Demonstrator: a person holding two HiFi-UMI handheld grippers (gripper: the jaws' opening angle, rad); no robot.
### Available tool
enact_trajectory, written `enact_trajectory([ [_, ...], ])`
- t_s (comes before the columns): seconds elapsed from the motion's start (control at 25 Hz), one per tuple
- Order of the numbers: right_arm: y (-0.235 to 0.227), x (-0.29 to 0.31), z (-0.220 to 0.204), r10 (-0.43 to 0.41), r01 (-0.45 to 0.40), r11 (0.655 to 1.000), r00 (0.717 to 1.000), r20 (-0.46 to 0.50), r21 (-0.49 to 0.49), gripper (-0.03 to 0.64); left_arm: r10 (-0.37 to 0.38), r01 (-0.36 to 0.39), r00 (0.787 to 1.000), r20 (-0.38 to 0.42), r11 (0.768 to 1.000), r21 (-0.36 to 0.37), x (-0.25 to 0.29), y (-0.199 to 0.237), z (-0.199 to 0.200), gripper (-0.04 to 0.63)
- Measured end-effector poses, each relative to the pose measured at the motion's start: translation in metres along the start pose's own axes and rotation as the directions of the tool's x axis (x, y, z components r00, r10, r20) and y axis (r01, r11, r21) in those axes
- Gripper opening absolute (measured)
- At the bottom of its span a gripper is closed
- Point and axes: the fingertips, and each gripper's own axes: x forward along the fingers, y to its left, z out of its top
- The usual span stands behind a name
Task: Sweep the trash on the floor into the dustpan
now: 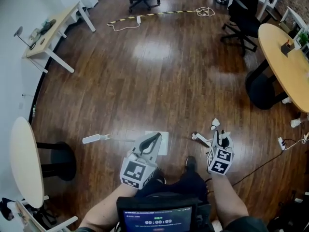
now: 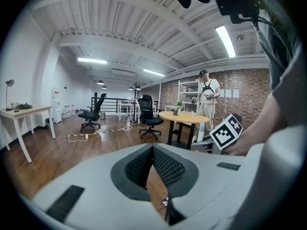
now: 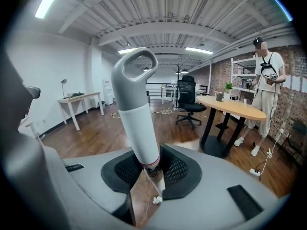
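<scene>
Standing over a dark wood floor (image 1: 159,76), both grippers held low in front of the body.

Right gripper (image 3: 153,168): clamped on the broom handle (image 3: 136,109). White shaft, grey looped top, a red band just above the pads. The shaft rises from between the jaws and leans a little left in that gripper's own view.

Left gripper (image 2: 153,150): closed, pad tips meeting, nothing held (only a wedge of floor shows between the pads nearer the camera). In the head view it overlaps the near left part of the dustpan (image 1: 164,144), a white square pan lying on the floor. The dustpan handle (image 1: 95,138) runs out to the left, flat on the boards. Whether the gripper touches the pan, I cannot tell.

Trash: one small white crumpled scrap (image 3: 154,200) on the floor, seen through the gap under the right gripper's pads. A similar scrap shows through the left gripper's gap. Neither can be made out from the head view.

Surroundings: a round wooden table (image 1: 285,62) at the far right with black office chairs (image 1: 244,18) near it. A desk (image 1: 50,30) stands at the far left, and a cable (image 1: 159,14) lies along the far floor. A person (image 3: 266,95) stands by the brick wall beyond the round table.
</scene>
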Motion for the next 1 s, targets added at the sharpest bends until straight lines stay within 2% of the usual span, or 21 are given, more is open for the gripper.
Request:
enact_trajectory([
  [0.24,0.061,-0.009,-0.011,0.012,-0.012,1.000,0.999,-0.033,0.002,0.121,-0.008,0.008,1.000,0.010,1.000,-0.002,-0.049,0.052,-0.016,0.003],
  [0.56,0.111,-0.031,-0.029,0.046,-0.045,0.999,0.997,-0.060,0.022,0.126,-0.034,0.034,0.999,0.016,0.999,0.009,-0.082,0.076,-0.032,0.003],
  [0.84,0.157,-0.061,-0.040,0.189,-0.195,0.980,0.976,-0.105,-0.050,0.126,-0.043,0.043,0.998,0.043,0.999,-0.007,-0.102,0.068,-0.031,0.003],
  [1.0,0.183,-0.074,-0.037,0.248,-0.252,0.967,0.964,-0.100,-0.032,0.126,-0.039,0.040,0.998,0.049,0.999,-0.011,-0.108,0.063,-0.032,0.003],
])
